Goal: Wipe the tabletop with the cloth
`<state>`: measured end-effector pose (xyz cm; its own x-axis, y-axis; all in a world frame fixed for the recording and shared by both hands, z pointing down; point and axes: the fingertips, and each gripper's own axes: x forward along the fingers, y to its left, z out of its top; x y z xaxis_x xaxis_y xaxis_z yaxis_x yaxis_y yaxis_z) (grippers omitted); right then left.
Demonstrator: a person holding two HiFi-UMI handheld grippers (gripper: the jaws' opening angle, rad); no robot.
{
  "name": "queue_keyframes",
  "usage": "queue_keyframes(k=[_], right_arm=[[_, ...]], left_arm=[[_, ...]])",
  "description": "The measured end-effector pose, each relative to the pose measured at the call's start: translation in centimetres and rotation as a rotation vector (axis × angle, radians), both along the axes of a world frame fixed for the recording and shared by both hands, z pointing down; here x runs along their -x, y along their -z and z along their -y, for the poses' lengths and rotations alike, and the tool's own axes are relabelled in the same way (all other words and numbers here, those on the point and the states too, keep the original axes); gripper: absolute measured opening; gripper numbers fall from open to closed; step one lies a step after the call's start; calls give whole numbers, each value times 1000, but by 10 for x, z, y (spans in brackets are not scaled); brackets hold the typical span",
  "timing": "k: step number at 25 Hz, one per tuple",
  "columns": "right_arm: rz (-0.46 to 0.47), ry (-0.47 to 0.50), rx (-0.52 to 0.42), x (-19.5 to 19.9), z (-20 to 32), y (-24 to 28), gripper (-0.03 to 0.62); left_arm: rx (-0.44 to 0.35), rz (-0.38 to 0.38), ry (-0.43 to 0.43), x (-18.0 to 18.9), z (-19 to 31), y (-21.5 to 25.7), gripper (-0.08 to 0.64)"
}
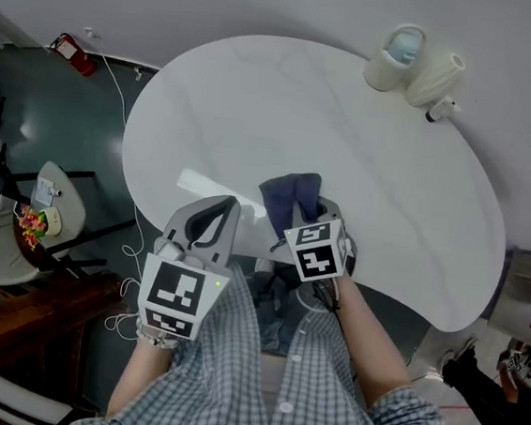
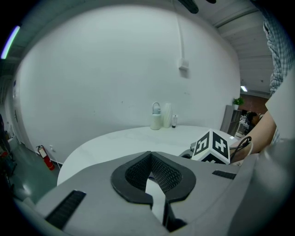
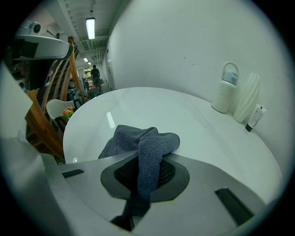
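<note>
A dark blue-grey cloth lies bunched on the white tabletop near its front edge. My right gripper is shut on the cloth, a fold of which runs down between the jaws while the rest spreads ahead on the table. My left gripper hovers over the table's front edge just left of the cloth, its jaws nearly together with nothing between them. The right gripper's marker cube shows in the left gripper view.
A white kettle-like jug, a ribbed white cylinder and a small bottle stand at the table's far right. A chair with a colourful item and a red fire extinguisher are on the floor to the left.
</note>
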<state>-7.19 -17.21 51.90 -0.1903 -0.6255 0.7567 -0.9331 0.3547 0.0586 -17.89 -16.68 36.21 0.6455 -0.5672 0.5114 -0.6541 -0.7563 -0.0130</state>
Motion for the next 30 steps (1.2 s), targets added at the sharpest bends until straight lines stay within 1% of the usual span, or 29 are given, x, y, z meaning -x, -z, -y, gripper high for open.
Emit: queue_keyframes(k=[4, 9, 20, 25, 30], right_arm=[[-16, 28, -3, 3, -2, 0, 34], [-8, 64, -9, -1, 1, -1, 34], [-19, 96, -15, -26, 24, 0, 34], [-13, 61, -19, -51, 42, 2, 34], [-11, 3, -12, -87, 47, 2, 34]], left_arm=[[3, -1, -4, -4, -2, 0, 3], [-5, 3, 1, -15, -3, 2, 3], [-2, 14, 40, -40, -5, 6, 3], [7, 23, 67, -51, -4, 5, 3], [10, 25, 66, -68, -3, 6, 3]])
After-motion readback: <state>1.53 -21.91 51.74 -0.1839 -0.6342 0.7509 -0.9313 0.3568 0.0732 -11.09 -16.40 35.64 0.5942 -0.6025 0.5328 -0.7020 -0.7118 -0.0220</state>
